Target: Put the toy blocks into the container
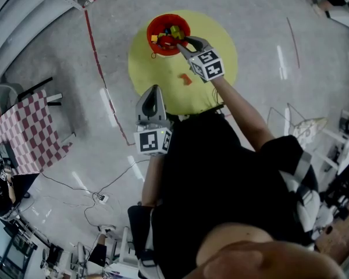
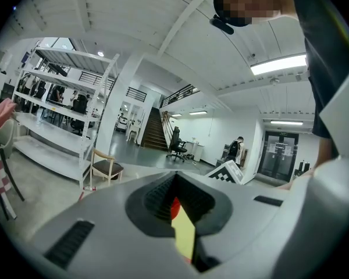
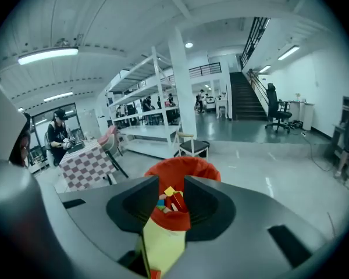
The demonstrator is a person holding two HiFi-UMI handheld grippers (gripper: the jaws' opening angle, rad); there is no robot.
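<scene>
- Holding the right gripper point(image 1: 184, 44) over the near rim of the red container point(image 1: 160, 23), jaws parted, nothing between.
- Showing mixed toy blocks point(image 1: 170, 35) inside that container, on the round yellow mat point(image 1: 157, 74).
- Leaving one orange block point(image 1: 187, 79) loose on the mat, near the right gripper.
- Parking the left gripper point(image 1: 153, 92) at the mat's near edge, jaws pinched together, empty.

Grey polished floor point(image 1: 262, 57). Round yellow mat point(image 1: 157, 80) lies flat on it. Red container point(image 1: 153, 36) stands on the mat's far-left edge. One orange block point(image 1: 187, 79) lies near mat centre, apart from the container. Red tape line point(image 1: 99, 68) runs along the floor left of the mat. White cable point(image 1: 75, 185) lies near-left.
</scene>
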